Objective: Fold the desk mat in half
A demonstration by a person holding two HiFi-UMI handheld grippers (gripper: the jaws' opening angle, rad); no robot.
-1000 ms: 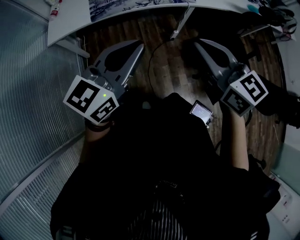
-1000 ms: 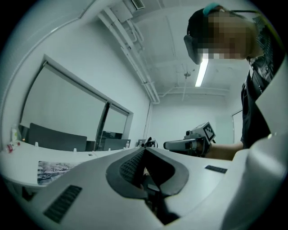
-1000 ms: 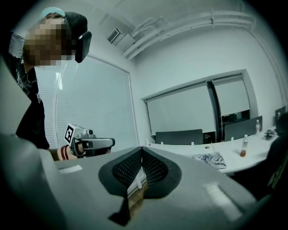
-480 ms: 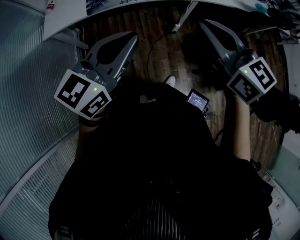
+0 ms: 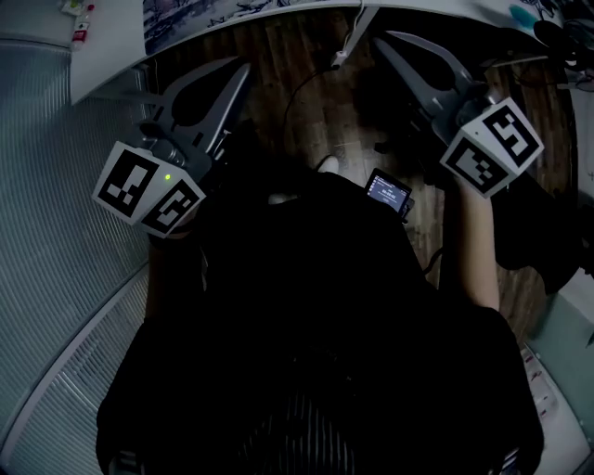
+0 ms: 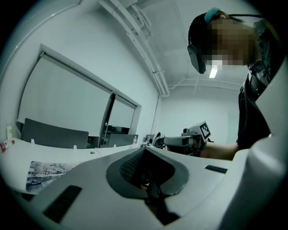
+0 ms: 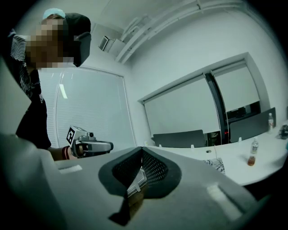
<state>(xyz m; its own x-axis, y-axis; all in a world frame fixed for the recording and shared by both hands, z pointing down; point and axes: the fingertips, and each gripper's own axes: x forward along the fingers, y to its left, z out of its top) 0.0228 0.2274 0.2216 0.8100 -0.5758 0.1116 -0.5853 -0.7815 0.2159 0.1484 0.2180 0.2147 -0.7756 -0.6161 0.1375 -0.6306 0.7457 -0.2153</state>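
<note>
Head view: we hold left gripper (image 5: 237, 67) and right gripper (image 5: 385, 39) above wood floor (image 5: 325, 121), short of white desk (image 5: 107, 56); desk mat (image 5: 186, 14) lies on desk, well apart from both.
Left gripper view: we see jaws together, nothing between; mat (image 6: 45, 173) beyond.
Right gripper view: we see jaws together, empty.

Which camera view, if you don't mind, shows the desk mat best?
The left gripper view: the desk mat lies on the white desk at lower left, its print largest and clearest there. The head view catches only a strip at the frame's top; the right gripper view shows a small distant patch.
</note>
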